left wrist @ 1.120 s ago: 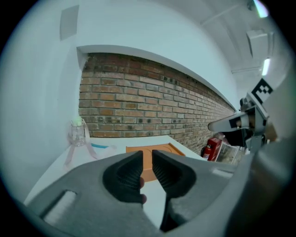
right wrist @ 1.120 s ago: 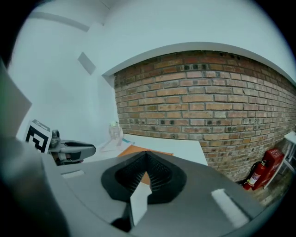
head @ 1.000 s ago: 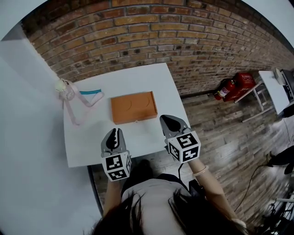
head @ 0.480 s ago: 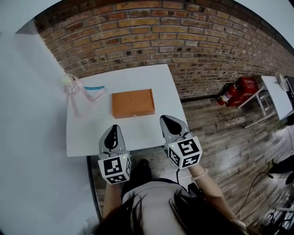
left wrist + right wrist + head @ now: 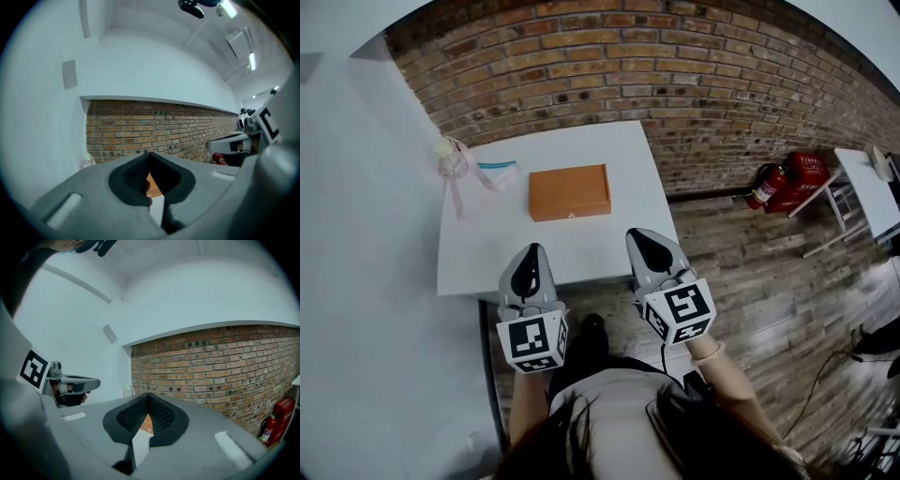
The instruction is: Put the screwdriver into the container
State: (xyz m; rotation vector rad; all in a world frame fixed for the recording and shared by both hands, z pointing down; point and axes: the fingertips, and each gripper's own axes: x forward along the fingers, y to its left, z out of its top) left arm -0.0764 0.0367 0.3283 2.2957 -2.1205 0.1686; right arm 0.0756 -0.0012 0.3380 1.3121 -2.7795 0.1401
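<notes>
So, head view first: both grippers hang over the near edge of the white table, level and pointing toward the brick wall. The left gripper has its jaws pressed together. They've just been closing, and nothing is between them. The right gripper looks closed and empty too. The orange container sits mid-table, well apart from both, and its lid looks down to me. Honestly I can't pick out the screwdriver for sure. My best guess is the thin teal thing at the far left corner, just beside a pink strap.

Left gripper view: the pads meet at the tip, and only a sliver of the orange container shows below them.

Right gripper view: same deal, jaws touching, nothing pinched.

What could go wrong, imo: that teal thing lies flat and thin, so the jaws could skid off it or drag the strap along. And if the lid really is shut, a nudge just shoves the container around.
</notes>
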